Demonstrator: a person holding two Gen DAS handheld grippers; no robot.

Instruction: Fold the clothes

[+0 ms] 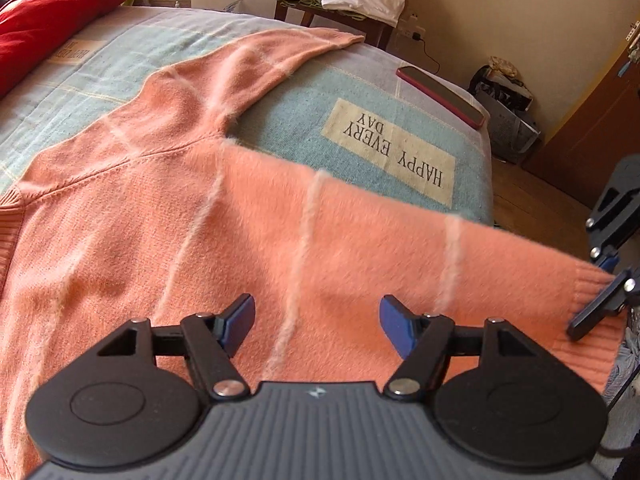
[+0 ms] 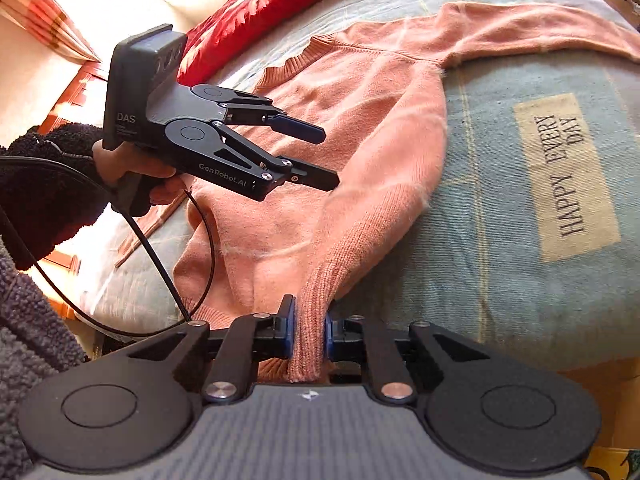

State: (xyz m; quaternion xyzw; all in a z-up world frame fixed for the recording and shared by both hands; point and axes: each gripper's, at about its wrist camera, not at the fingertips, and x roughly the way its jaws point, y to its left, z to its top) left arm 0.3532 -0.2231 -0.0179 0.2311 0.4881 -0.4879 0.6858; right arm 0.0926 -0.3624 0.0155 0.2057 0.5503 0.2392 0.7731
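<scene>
Both rigs are matte black: the left claw (image 2: 316,156) has round pivot discs, silver screw heads, blue finger pads (image 2: 298,126), white "GenRobot.AI" lettering on one arm and "DAS" on its boxy grey housing. A black cable (image 2: 160,268) loops below that housing. Bare hand (image 2: 132,168) skin, dark fuzzy fleece sleeve (image 2: 44,184). The right claw (image 2: 308,330) has a ribbed grey body.

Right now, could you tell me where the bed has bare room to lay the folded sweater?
Bare blanket shows around the HAPPY EVERY DAY patch, between the sweater and the phone. A smaller strip lies between sweater and red pillow. The sweater's side is crowded.
</scene>
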